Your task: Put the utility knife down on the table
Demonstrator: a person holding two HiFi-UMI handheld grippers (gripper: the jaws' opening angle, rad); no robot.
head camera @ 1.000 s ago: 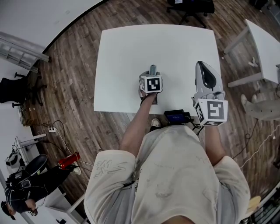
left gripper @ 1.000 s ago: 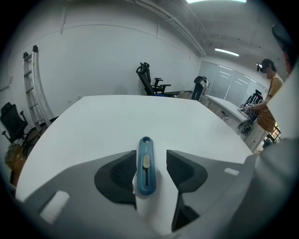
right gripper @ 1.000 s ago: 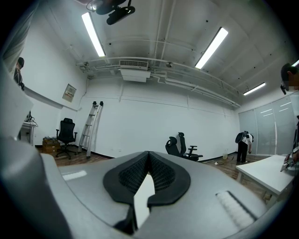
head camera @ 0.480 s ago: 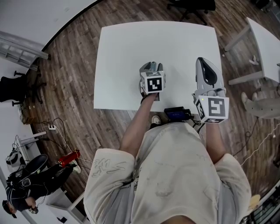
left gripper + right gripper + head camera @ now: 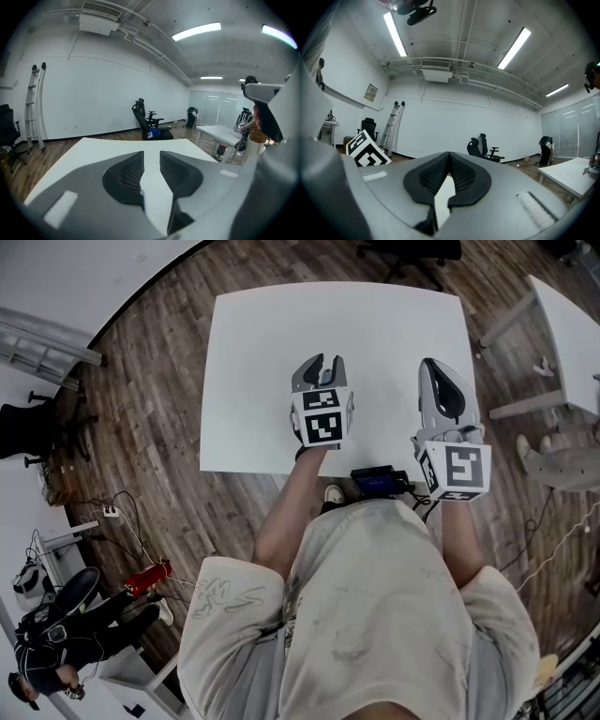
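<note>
- My left tongs (image 5: 321, 365) had risen off the table (image 5: 253, 362) since a second earlier. Their jaws had just been narrowing and stood partly apart with nothing between them.
- I judged the knife released and the task about done. The knife showed in no view and probably lay on the table, hidden beneath those tongs.
- My right tongs (image 5: 439, 371) hung clenched and empty, unmoved.
- Count: two tongs; two tables, including the other table (image 5: 574, 334) at the right; no knife seen.

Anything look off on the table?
Nothing stands out. The white table shows no spill or damage. The left gripper hangs over it, its jaws just closing, nothing between them; the utility knife shows in no view.
</note>
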